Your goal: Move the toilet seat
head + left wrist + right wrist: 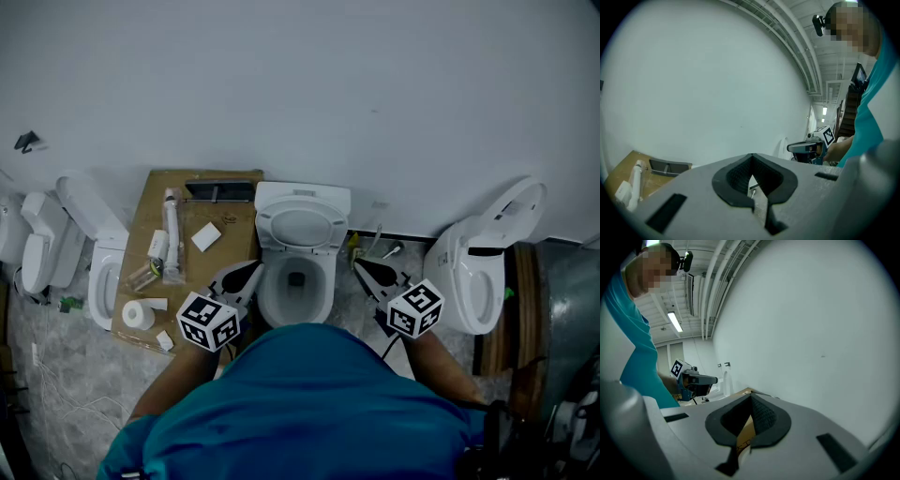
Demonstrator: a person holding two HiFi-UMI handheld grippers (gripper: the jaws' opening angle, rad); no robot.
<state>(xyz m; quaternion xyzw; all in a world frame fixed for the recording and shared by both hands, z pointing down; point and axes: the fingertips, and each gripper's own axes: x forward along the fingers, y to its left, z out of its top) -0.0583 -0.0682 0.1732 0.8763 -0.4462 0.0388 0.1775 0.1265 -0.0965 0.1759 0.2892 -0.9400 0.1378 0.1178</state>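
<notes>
No word, brand or number can be read; the cube on the left claw and its twin on the right claw bear only black-and-white square patterns; dark print on the cardboard is illegible.

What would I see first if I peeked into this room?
First comes the white toilet in the middle, against the wall, with its bowl open. The left gripper and the right gripper, each with a black-and-white marker cube, flank the bowl, and both are shut and empty. Left of the toilet lies a cardboard sheet with small parts and a roll of paper.
</notes>
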